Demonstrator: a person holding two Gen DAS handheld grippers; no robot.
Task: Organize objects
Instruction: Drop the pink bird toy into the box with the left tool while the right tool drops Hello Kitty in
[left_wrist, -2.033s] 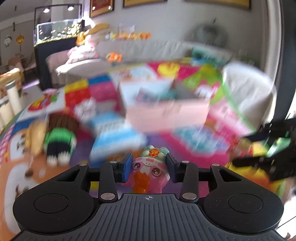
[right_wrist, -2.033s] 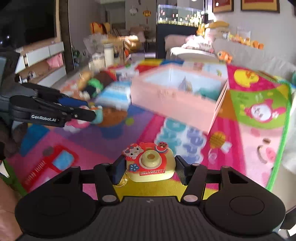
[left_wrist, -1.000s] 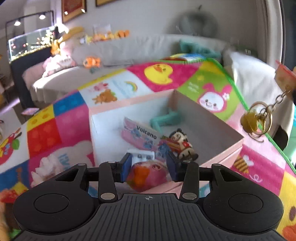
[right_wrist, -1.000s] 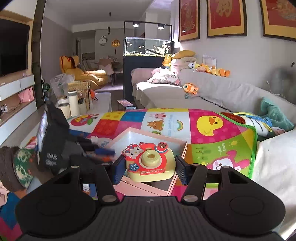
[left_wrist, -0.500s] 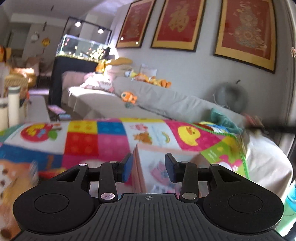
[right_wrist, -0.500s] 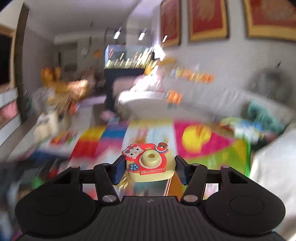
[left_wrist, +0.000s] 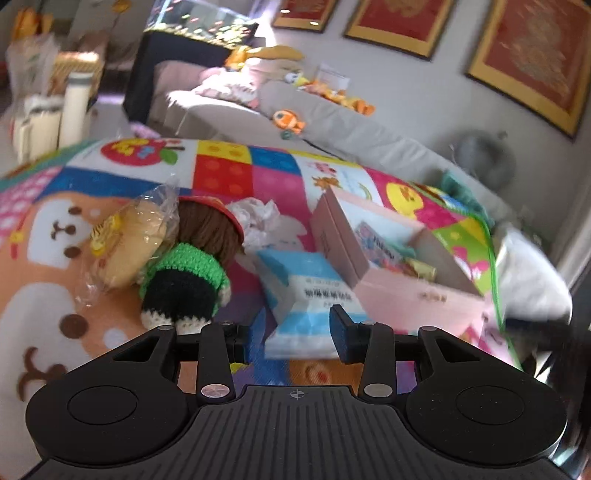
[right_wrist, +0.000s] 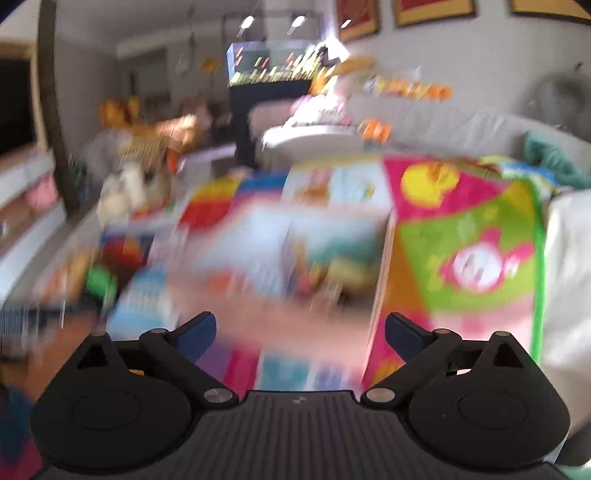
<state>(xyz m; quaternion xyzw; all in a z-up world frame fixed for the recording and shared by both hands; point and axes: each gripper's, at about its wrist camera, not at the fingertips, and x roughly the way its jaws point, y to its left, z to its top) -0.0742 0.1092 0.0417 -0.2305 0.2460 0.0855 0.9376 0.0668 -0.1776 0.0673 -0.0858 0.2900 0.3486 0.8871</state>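
My left gripper (left_wrist: 291, 336) is open with nothing between its blue pads, low over the colourful play mat (left_wrist: 229, 173). Just beyond its gap lies a blue-and-white packet (left_wrist: 306, 284). To the right stands the open pink box (left_wrist: 417, 295) with several toys inside. The right wrist view is heavily blurred. There my right gripper (right_wrist: 301, 325) hangs above the near wall of the pink box (right_wrist: 303, 314), its jaws opening wide and empty. The yellow toy camera is no longer between them; a yellow smear (right_wrist: 351, 273) shows inside the box.
A crochet doll (left_wrist: 184, 273) in a green jumper lies left of the packet, beside a bagged bun-shaped plush (left_wrist: 125, 243) and crumpled plastic (left_wrist: 258, 218). A grey sofa (left_wrist: 332, 122) with soft toys runs behind the mat. A dark blurred shape (left_wrist: 543, 332) crosses the right edge.
My left gripper, empty since it dropped the pink toy in the box, swung left and down to the packet and doll. My right gripper sank toward the box, its jaws spread, and the toy camera left them.
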